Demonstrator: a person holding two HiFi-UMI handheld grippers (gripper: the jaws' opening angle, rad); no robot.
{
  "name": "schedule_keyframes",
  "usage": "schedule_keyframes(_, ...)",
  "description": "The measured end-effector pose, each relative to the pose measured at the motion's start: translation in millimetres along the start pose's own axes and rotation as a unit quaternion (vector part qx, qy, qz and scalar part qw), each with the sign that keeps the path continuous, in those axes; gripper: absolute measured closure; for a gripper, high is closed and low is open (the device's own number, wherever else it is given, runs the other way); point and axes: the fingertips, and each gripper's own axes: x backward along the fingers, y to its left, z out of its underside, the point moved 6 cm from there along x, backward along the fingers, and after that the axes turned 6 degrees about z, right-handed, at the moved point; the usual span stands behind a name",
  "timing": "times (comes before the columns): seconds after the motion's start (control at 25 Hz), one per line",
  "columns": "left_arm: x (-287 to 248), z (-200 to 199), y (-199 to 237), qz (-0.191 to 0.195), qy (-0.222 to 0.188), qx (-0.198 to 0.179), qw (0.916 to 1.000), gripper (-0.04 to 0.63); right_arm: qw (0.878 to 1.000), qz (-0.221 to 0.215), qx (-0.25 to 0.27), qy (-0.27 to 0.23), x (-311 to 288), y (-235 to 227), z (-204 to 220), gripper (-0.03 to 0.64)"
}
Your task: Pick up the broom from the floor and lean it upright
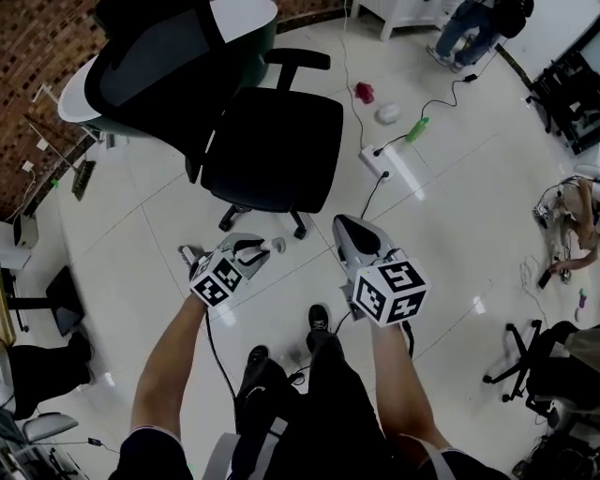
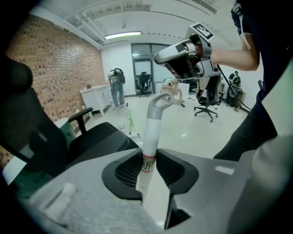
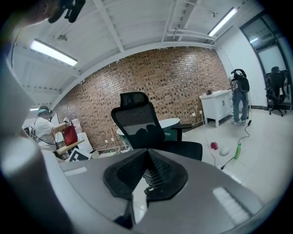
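Observation:
The broom's white handle (image 2: 150, 137), with a grey hooked end (image 2: 161, 101), stands up between the black pads of my left gripper (image 2: 147, 161), which is shut on it just below the tip. In the head view the handle end (image 1: 276, 246) pokes out of the left gripper (image 1: 255, 251); the rest of the broom is hidden under the gripper and arm. My right gripper (image 1: 348, 226) hangs beside it at about the same height, apart from the handle. Its pads (image 3: 158, 171) meet at the tips with nothing between them. The right gripper (image 2: 160, 57) also shows in the left gripper view, above the hook.
A black office chair (image 1: 272, 141) stands just ahead of both grippers, in front of a round white table (image 1: 246, 11) and a brick wall (image 1: 37, 56). A power strip (image 1: 379, 162), a green bottle (image 1: 417, 127) and a red item (image 1: 364, 92) lie on the tiled floor. People stand farther off (image 3: 239, 96).

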Motion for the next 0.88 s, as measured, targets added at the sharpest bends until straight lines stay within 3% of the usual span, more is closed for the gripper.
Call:
schedule_keyframes(0.16,37.4,-1.0,30.9,-0.084,0.016,0.031,0.9959,0.5,0.999,-0.032,0.007,0.006,-13.4,9.1,-21.6,0.611)
schedule_keyframes(0.36,94.6,8.5,60.5,-0.199,0.031,0.102,0.9743,0.503,0.994,-0.102,0.042,0.013,-41.0,32.4,-52.1,0.611)
schedule_keyframes(0.52,130.3,19.0,84.1,-0.239,0.021,0.134,0.9615,0.503,0.99,-0.128,0.063,0.018,-63.0,53.4,-70.8,0.611)
schedule_keyframes(0.68,161.2,21.0,112.5,-0.264,-0.005,0.161,0.9509,0.502,0.989,-0.127,0.077,0.02,-90.5,72.5,-87.0,0.611)
schedule_keyframes(0.8,175.0,20.1,137.1,-0.271,-0.027,0.193,0.9427,0.502,0.99,-0.118,0.08,0.018,-116.4,86.3,-103.7,0.611)
schedule_keyframes(0.88,175.6,20.2,154.7,-0.261,-0.039,0.201,0.9433,0.502,0.99,-0.11,0.081,0.016,-132.2,95.4,-113.1,0.611)
